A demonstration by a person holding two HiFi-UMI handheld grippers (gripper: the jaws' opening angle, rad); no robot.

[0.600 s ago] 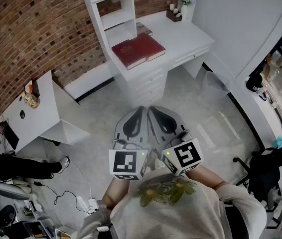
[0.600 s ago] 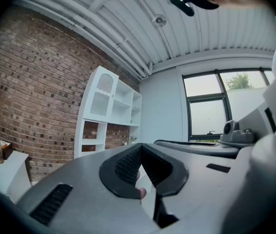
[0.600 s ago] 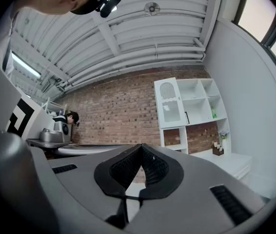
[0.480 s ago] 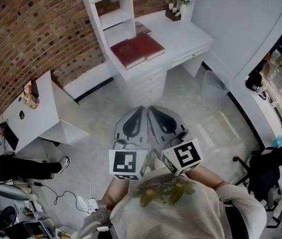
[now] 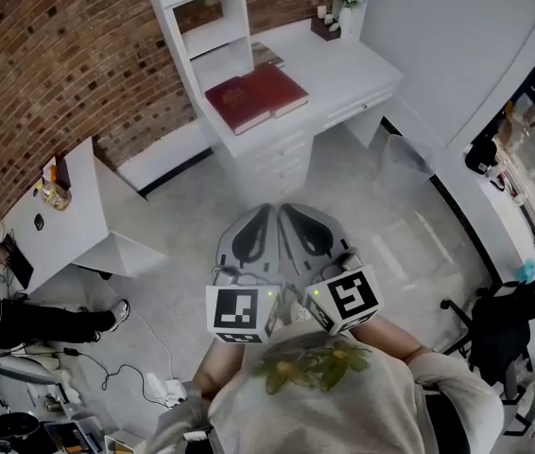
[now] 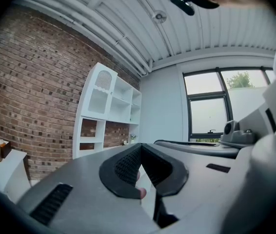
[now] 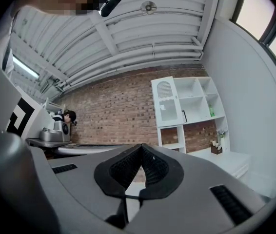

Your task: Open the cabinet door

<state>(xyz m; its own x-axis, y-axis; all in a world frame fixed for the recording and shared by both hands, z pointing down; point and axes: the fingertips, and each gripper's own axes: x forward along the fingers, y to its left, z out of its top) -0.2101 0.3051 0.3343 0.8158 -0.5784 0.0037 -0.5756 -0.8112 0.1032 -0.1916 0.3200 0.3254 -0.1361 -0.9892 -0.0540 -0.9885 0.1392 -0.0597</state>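
Left gripper [image 6: 141, 146] and right gripper [image 7: 141, 147] are holding jaws pressed together, empty. White cabinet [image 7: 165, 112] is standing well ahead.

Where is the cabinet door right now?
In the right gripper view, the cabinet door is the upper left section of the white shelf unit, against the brick wall, well ahead of the right gripper.

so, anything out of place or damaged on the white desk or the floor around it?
Nothing looks spilled or damaged. The red books lie flat on the desk. Only untidy bit: a corded power strip lies loose on the floor at the head view's lower left.
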